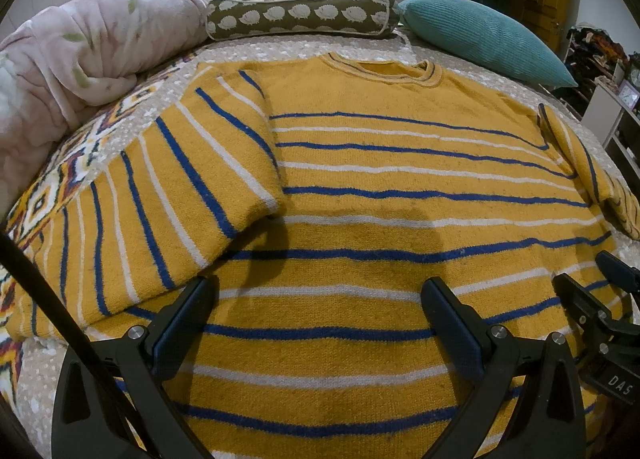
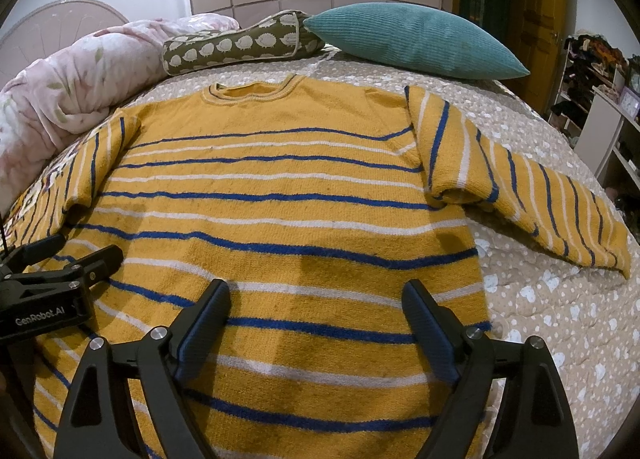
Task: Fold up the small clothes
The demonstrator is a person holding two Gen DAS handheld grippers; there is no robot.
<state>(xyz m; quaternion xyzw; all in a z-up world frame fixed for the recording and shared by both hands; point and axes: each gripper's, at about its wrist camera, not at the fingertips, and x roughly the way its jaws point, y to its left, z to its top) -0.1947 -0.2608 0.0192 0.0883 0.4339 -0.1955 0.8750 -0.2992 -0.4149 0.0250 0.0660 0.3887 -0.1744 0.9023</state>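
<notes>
A yellow sweater (image 1: 380, 179) with blue and white stripes lies flat on the bed, collar at the far end; it also shows in the right wrist view (image 2: 280, 219). Its left sleeve (image 1: 168, 211) spreads out to the left, its right sleeve (image 2: 540, 203) out to the right. My left gripper (image 1: 320, 299) is open and empty above the sweater's lower body. My right gripper (image 2: 316, 299) is open and empty above the lower right part of the body. Each gripper shows at the edge of the other's view: the right gripper (image 1: 600, 291) and the left gripper (image 2: 72, 263).
A beige dotted bedspread (image 2: 560, 319) covers the bed. At the head lie a pink floral duvet (image 1: 80, 59), an olive bolster with a white pattern (image 1: 300, 15) and a teal cushion (image 2: 416, 39). Shelves (image 2: 600, 111) stand at the right.
</notes>
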